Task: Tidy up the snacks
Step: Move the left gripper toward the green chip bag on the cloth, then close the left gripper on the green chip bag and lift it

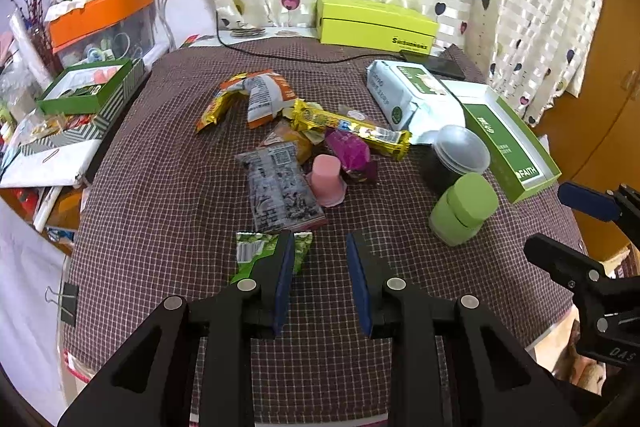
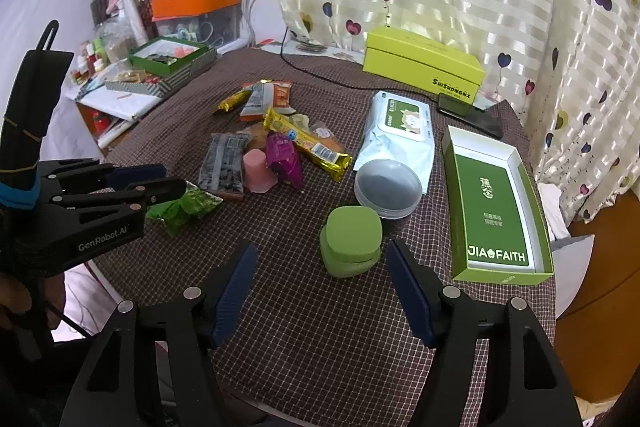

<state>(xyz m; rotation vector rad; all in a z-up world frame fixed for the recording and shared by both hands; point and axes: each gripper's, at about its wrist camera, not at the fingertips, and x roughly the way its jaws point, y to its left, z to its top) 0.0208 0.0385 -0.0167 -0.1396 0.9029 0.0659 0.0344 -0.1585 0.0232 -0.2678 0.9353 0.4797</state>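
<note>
Loose snacks lie mid-table on the checked cloth (image 1: 168, 187): a yellow bar (image 1: 352, 129) (image 2: 308, 143), a purple packet (image 1: 352, 153), a pink jelly cup (image 1: 326, 179) (image 2: 258, 171), a grey-black packet (image 1: 276, 187) and an orange-white packet (image 1: 264, 95). A green packet (image 1: 256, 251) (image 2: 188, 205) lies nearest. My left gripper (image 1: 319, 239) (image 2: 175, 177) hangs over its right edge, open, with only cloth between the fingers. My right gripper (image 2: 322, 247) (image 1: 544, 219) stands wide open just in front of a green jar (image 2: 352, 241) (image 1: 466, 209), pads apart from it.
An open green box (image 2: 496, 211) lies at the right, by a lidded clear tub (image 2: 388, 189) and a wipes pack (image 2: 400, 135). A lime box (image 2: 424, 65), a phone (image 2: 472, 115) and a cable sit at the back. A cluttered shelf (image 1: 88, 87) stands at the left.
</note>
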